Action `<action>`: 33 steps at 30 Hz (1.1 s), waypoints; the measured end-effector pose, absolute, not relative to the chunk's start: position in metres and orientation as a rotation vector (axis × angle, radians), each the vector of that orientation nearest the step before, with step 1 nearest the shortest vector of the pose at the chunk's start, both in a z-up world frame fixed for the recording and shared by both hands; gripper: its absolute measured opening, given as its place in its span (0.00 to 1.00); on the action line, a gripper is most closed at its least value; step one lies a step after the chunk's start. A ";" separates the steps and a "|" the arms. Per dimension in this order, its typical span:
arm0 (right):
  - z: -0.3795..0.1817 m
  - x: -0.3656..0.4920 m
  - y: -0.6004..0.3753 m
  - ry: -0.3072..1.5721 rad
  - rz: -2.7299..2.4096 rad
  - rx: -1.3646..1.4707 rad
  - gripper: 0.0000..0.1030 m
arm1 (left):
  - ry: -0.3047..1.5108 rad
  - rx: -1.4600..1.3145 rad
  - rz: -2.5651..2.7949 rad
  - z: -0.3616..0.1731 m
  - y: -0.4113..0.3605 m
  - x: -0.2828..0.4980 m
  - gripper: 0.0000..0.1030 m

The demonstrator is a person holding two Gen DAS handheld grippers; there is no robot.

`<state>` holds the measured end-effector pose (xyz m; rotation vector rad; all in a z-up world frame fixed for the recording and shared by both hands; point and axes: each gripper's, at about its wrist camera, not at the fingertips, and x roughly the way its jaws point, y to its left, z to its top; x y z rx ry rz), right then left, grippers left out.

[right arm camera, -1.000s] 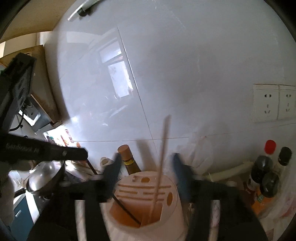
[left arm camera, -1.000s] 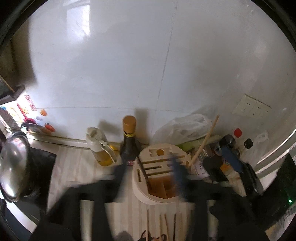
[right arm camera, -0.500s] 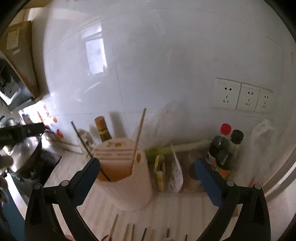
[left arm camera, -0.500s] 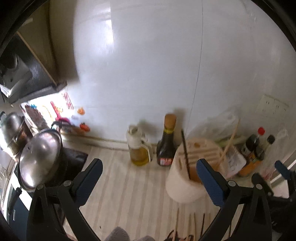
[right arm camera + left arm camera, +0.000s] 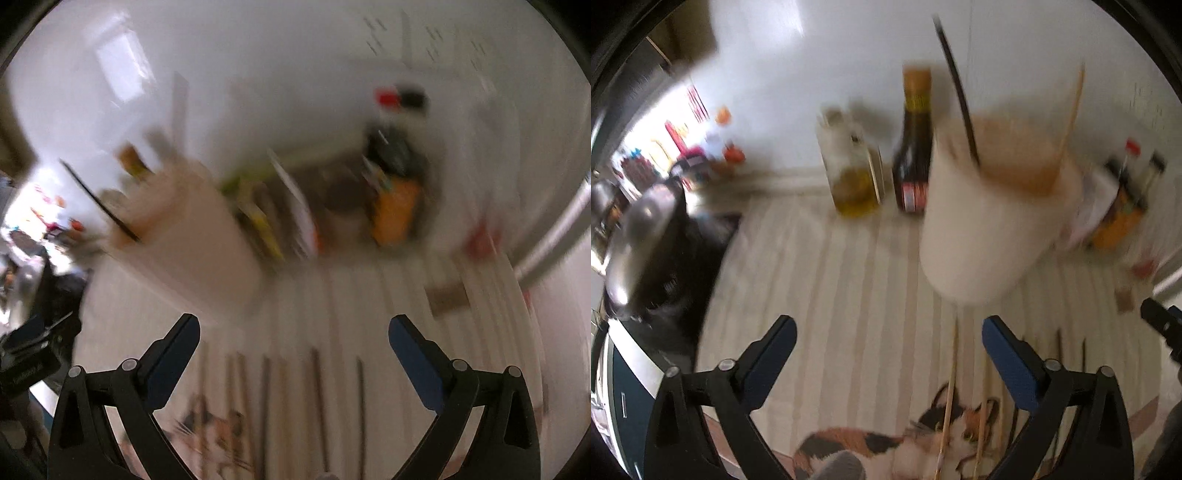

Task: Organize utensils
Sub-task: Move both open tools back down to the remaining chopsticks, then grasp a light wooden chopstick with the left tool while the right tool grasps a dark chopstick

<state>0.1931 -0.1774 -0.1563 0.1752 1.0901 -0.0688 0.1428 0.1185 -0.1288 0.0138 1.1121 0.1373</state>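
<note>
Below both claws, thin wooden chopsticks lie on the striped desk, long axes pointing toward the cream cylindrical holder. Right claw released and nearer; left claw empty, narrowing.

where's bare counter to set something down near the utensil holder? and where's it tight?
Free: striped counter between the black stove and the white utensil holder, in front of the oil jug and dark sauce bottle. Crowded: right of the holder, bottles and packets fill the wall side; loose chopsticks lie in front of it.
</note>
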 end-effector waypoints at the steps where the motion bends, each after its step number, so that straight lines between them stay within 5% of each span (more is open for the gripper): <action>1: -0.167 0.192 -0.184 1.124 -0.079 0.185 0.92 | 1.138 0.012 0.136 -0.139 0.117 0.141 0.87; 4: -0.201 0.187 -0.202 1.233 -0.113 0.206 0.80 | 1.226 -0.001 0.122 -0.176 0.112 0.136 0.85; 11: -0.272 0.168 -0.229 1.415 -0.154 0.247 0.65 | 1.441 -0.043 0.025 -0.249 0.094 0.125 0.50; 16: -0.299 0.159 -0.237 1.490 -0.152 0.251 0.56 | 1.497 0.001 -0.037 -0.275 0.074 0.121 0.46; 18: -0.307 0.158 -0.237 1.515 -0.139 0.240 0.51 | 1.512 0.016 -0.049 -0.283 0.068 0.121 0.35; 21: -0.314 0.159 -0.233 1.520 -0.118 0.194 0.30 | 1.494 0.056 -0.048 -0.284 0.063 0.120 0.18; 22: -0.318 0.159 -0.230 1.524 -0.105 0.177 0.08 | 1.495 0.049 -0.047 -0.284 0.064 0.120 0.05; 33: -0.337 0.170 -0.242 1.556 -0.103 0.208 0.05 | 1.486 -0.005 -0.012 -0.278 0.096 0.138 0.05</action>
